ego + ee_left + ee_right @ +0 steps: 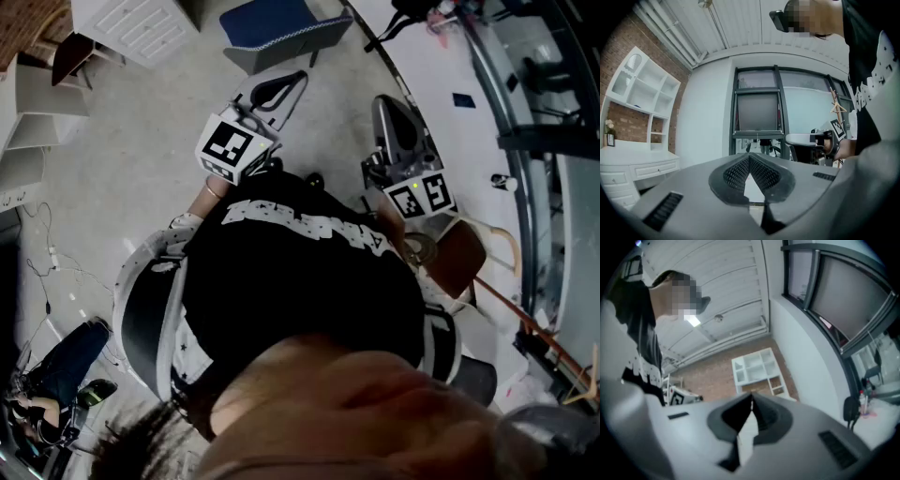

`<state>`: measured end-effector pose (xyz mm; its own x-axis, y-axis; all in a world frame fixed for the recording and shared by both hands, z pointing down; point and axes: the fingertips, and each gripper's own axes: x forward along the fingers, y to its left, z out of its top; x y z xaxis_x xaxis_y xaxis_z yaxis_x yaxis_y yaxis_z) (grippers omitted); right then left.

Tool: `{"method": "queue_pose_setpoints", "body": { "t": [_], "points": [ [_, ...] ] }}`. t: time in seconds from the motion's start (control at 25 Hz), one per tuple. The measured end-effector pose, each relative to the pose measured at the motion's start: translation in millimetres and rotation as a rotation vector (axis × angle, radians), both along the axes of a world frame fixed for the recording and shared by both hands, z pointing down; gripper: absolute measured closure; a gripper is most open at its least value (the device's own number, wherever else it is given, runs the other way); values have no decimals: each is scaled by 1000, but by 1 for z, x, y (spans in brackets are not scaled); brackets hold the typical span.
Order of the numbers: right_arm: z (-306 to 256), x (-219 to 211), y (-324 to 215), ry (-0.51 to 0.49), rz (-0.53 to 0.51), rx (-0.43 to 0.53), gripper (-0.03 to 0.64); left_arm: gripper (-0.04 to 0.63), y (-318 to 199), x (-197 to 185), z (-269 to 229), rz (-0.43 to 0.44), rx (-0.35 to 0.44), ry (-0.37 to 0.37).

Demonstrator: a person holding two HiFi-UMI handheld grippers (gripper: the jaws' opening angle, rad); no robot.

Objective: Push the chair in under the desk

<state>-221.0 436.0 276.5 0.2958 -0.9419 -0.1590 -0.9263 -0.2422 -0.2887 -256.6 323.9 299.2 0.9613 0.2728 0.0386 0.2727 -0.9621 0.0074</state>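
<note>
A chair with a blue seat (pixel 277 22) stands at the top of the head view, on the grey floor beside the curved dark edge of a white desk (pixel 441 112) on the right. My left gripper (pixel 298 79) is held out in front of my chest and points toward the chair, well short of it. Its jaws are shut with nothing in them, as the left gripper view (pixel 749 157) shows. My right gripper (pixel 382 101) reaches over the desk's edge, also shut and empty (pixel 751 398). Neither touches the chair.
A white cabinet (pixel 141 26) stands at the top left, and a white shelf unit (pixel 642 93) lines the brick wall. A brown wooden piece (pixel 461 255) lies by my right side. Cables (pixel 47 272) trail over the floor at left, near a seated person (pixel 52 375).
</note>
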Motion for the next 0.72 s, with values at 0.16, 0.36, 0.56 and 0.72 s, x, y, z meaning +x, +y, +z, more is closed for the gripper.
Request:
{"method": "queue_pose_setpoints", "body": {
  "t": [0.16, 0.36, 0.56, 0.72],
  "points": [
    [1, 3, 4, 0, 7, 12, 586, 563, 3, 2, 1, 2, 3, -1],
    [-7, 0, 9, -4, -24, 88, 584, 563, 5, 0, 1, -10, 5, -10],
    [-8, -1, 19, 18, -19, 99, 583, 562, 16, 1, 1, 4, 38, -18],
    [-9, 1, 33, 33, -15, 100, 583, 561, 33, 6, 0, 22, 59, -20]
  ]
}}
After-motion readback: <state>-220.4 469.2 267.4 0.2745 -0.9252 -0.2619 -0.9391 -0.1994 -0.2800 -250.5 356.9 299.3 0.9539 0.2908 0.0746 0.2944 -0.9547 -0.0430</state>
